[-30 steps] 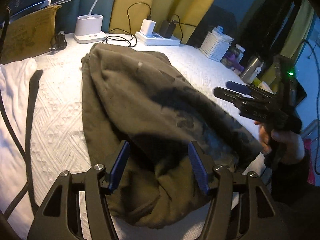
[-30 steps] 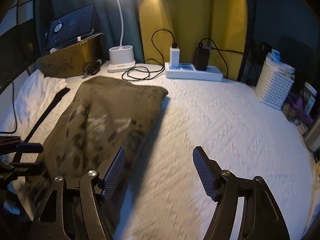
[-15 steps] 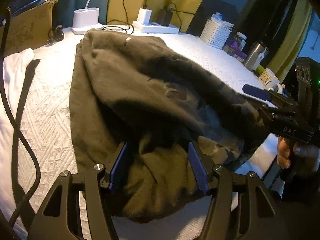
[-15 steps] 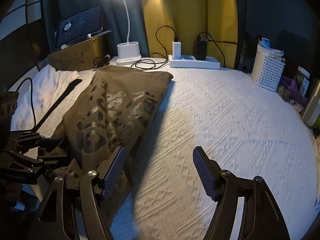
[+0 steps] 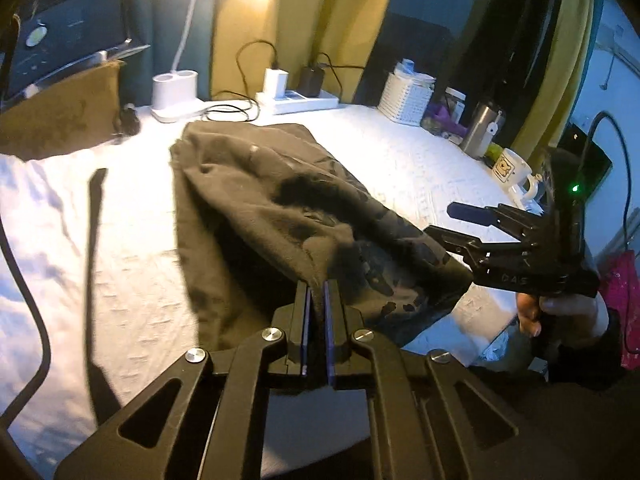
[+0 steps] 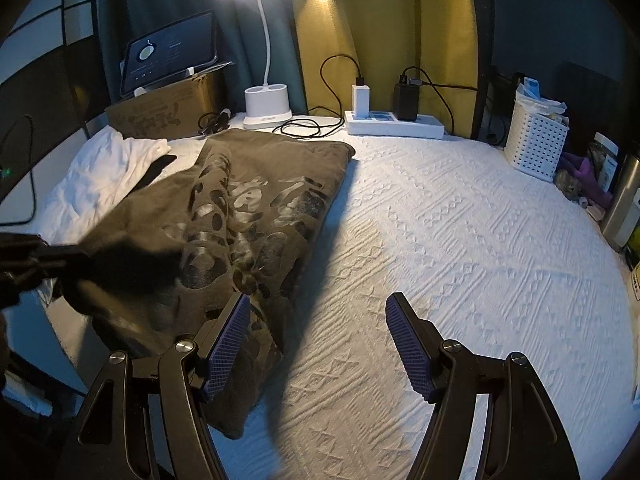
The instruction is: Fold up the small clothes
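Note:
An olive-brown shirt [image 5: 256,200] with a dark print lies lengthwise on the white bedcover [image 6: 440,220]; in the right wrist view the shirt [image 6: 260,200] fills the left half. My left gripper [image 5: 316,286] has its jaws closing on a bunched fold at the shirt's near edge, with the pads pressing the cloth and lifting it a little. It shows dark and blurred in the right wrist view, at the left edge [image 6: 60,258]. My right gripper [image 6: 318,300] is open by the shirt's near right corner, with nothing between its pads. In the left wrist view the right gripper [image 5: 440,221] hovers beside that corner.
Along the back stand a lamp base [image 6: 266,106], a power strip [image 6: 394,126] with chargers and a cardboard box [image 6: 160,114] bearing a tablet. A white basket [image 6: 534,142], a steel bottle [image 5: 480,130] and a mug [image 5: 514,170] line the right edge. A white cloth [image 6: 100,172] and a black strap [image 5: 94,216] lie left.
My left gripper's jaws have gone from wide apart to shut on the shirt's near fold and have drawn it up. The right gripper has come closer to the shirt's near corner.

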Demonstrator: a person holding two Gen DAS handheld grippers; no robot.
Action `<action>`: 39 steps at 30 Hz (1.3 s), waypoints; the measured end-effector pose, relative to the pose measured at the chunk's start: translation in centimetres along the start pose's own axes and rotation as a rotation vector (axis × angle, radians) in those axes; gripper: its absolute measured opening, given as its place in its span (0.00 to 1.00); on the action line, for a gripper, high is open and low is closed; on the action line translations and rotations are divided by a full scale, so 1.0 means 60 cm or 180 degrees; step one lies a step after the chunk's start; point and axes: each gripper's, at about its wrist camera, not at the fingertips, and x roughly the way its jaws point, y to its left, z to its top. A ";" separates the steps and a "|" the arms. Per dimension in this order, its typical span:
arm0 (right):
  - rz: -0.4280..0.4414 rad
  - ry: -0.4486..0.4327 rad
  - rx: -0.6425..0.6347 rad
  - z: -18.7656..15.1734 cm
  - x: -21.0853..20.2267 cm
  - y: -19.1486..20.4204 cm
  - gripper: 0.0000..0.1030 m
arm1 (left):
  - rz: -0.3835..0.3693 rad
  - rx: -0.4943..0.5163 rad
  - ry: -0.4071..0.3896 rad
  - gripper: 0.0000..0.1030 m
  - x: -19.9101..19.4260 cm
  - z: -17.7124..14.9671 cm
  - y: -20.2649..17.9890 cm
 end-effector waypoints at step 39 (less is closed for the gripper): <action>-0.0093 0.0179 -0.0217 -0.035 0.042 0.061 0.70 | 0.0125 -0.0546 0.0234 0.08 0.075 -0.026 0.090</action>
